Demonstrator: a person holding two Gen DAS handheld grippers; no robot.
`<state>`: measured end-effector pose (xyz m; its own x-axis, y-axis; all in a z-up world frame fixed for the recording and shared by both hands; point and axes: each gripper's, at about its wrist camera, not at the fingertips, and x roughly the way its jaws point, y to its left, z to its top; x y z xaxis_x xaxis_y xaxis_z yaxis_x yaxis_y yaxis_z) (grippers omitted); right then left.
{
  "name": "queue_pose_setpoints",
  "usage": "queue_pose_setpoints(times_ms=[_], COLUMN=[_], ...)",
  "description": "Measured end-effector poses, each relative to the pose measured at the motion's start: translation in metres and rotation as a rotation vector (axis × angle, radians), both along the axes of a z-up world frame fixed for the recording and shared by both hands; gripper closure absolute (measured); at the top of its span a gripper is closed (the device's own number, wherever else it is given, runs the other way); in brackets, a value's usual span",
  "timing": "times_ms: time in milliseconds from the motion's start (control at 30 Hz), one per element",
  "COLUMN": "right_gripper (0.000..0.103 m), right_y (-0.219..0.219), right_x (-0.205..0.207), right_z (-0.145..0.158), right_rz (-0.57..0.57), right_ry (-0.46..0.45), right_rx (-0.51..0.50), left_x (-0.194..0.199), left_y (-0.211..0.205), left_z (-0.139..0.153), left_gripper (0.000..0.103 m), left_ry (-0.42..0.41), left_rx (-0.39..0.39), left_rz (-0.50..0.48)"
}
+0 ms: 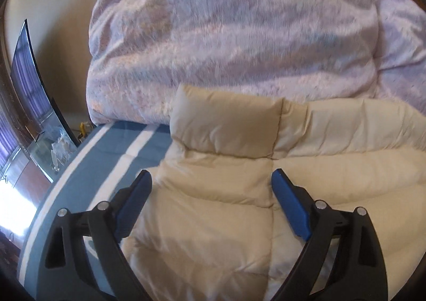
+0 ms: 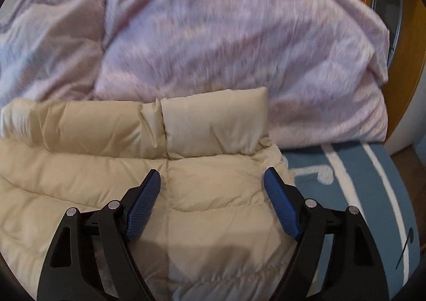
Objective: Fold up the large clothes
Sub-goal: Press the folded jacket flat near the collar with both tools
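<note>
At the bottom of the left wrist view, the left gripper [image 1: 211,181] has its blue-padded fingers spread wide above the cream quilted puffer jacket [image 1: 234,194], pinching nothing. The right gripper [image 2: 213,178] is likewise spread over the jacket [image 2: 186,194]. The jacket fills mid-frame on a blue bedsheet with white stripes [image 1: 111,157]. Beyond, across the upper frame, lies a heaped lilac duvet [image 1: 226,34].

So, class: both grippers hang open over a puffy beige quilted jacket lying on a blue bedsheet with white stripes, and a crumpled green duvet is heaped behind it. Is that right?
Not quite: the crumpled duvet is pale lilac, not green, as both wrist views show. The rest holds: the left gripper and right gripper hang open over the puffy beige quilted jacket on the blue bedsheet with white stripes.
</note>
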<state>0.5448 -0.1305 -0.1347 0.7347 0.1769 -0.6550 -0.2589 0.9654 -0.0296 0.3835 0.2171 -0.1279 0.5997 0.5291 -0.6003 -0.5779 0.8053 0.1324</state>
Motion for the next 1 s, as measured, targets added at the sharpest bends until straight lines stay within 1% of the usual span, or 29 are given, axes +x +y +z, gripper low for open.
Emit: queue_pose_setpoints(times_ms=[167, 300, 433, 500, 733, 767, 1000], right_gripper=[0.021, 0.020, 0.018, 0.017, 0.016, 0.016, 0.015], right_y=[-0.003, -0.003, -0.004, -0.006, -0.014, -0.009, -0.010], right_x=[0.008, 0.014, 0.018, 0.021, 0.028, 0.030, 0.027], right_z=[-0.012, -0.018, -0.022, -0.024, -0.031, -0.033, -0.032], right_rz=[-0.015, -0.017, -0.015, -0.012, -0.005, -0.004, -0.004], right_ry=[0.027, 0.058, 0.083, 0.099, 0.128, 0.130, 0.134], right_rx=[0.004, -0.004, -0.015, -0.009, 0.017, 0.019, 0.027], left_x=[0.009, 0.013, 0.017, 0.019, 0.022, 0.022, 0.021], left_y=[0.008, 0.017, 0.029, 0.032, 0.039, 0.040, 0.045], left_z=[-0.010, -0.018, -0.026, -0.028, -0.036, -0.037, -0.040], left_gripper=[0.012, 0.009, 0.005, 0.003, 0.002, 0.002, 0.002], left_ry=[0.001, 0.006, 0.024, 0.035, 0.061, 0.063, 0.062], left_rx=[-0.025, -0.078, -0.149, -0.168, -0.206, -0.212, -0.239], left_rz=[0.003, 0.003, 0.007, 0.007, 0.007, 0.007, 0.008])
